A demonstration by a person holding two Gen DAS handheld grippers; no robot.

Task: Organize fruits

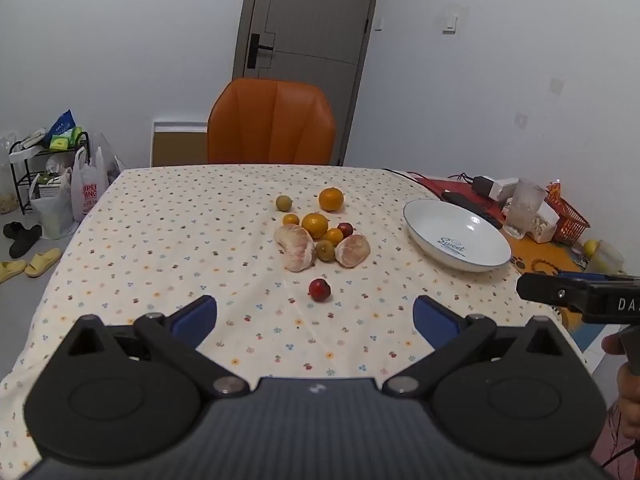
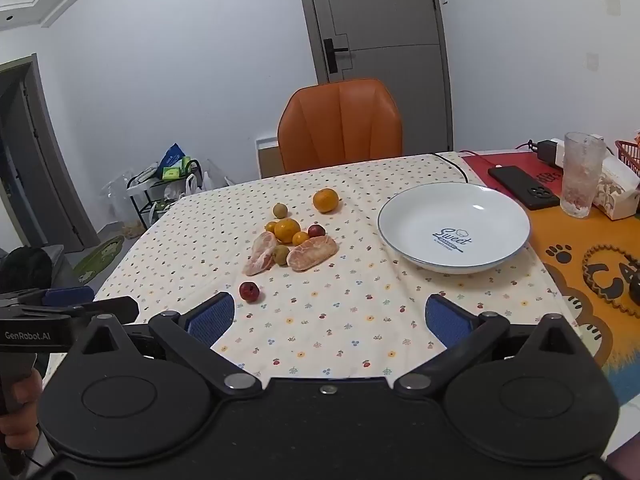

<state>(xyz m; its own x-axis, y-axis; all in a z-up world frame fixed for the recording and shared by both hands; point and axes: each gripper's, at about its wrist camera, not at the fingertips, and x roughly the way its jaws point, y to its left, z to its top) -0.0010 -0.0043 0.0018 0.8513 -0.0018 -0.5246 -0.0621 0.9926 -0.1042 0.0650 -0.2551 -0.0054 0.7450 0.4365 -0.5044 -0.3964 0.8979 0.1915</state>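
A cluster of fruit lies mid-table on the flowered cloth: two peeled pomelo pieces, several oranges, small green fruits and a dark red one. One orange sits apart at the back. A lone red fruit lies nearest me. A white bowl marked "Sweet" stands to the right with nothing in it. My left gripper and right gripper hover over the near cloth, both open with nothing between their blue pads.
An orange chair stands behind the table's far edge. At the right lie a black phone, a glass tumbler, a tissue box and a red basket. Bags and a rack stand on the floor at left.
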